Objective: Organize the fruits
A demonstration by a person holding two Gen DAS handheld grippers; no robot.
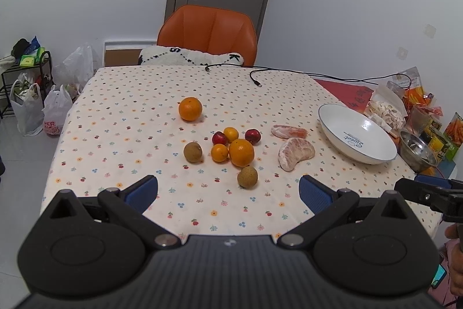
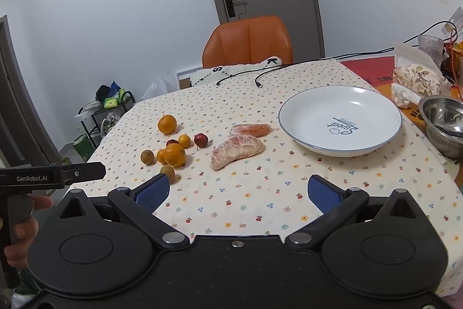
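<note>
Fruit lies loose on the flowered tablecloth (image 1: pixel 121 106): a lone orange (image 1: pixel 190 108), a bigger orange (image 1: pixel 241 152) among small oranges and two red fruits (image 1: pixel 252 136), two brown round fruits (image 1: pixel 247 177), and two peeled pomelo pieces (image 1: pixel 295 153) (image 2: pixel 236 151). A white plate (image 2: pixel 292 118) stands bare at the right. My left gripper (image 1: pixel 228 194) is open above the near table edge, just short of the nearest brown fruit. My right gripper (image 2: pixel 238 193) is open too, holding nothing, in front of the pomelo pieces and the plate.
A steel bowl (image 2: pixel 431 109) and snack bags (image 1: pixel 387 109) crowd the right edge. Black cables (image 1: pixel 289 71) cross the far side of the table. An orange chair (image 1: pixel 208 34) with a cushion stands behind it. Bags (image 1: pixel 55 112) and a rack sit on the floor at left.
</note>
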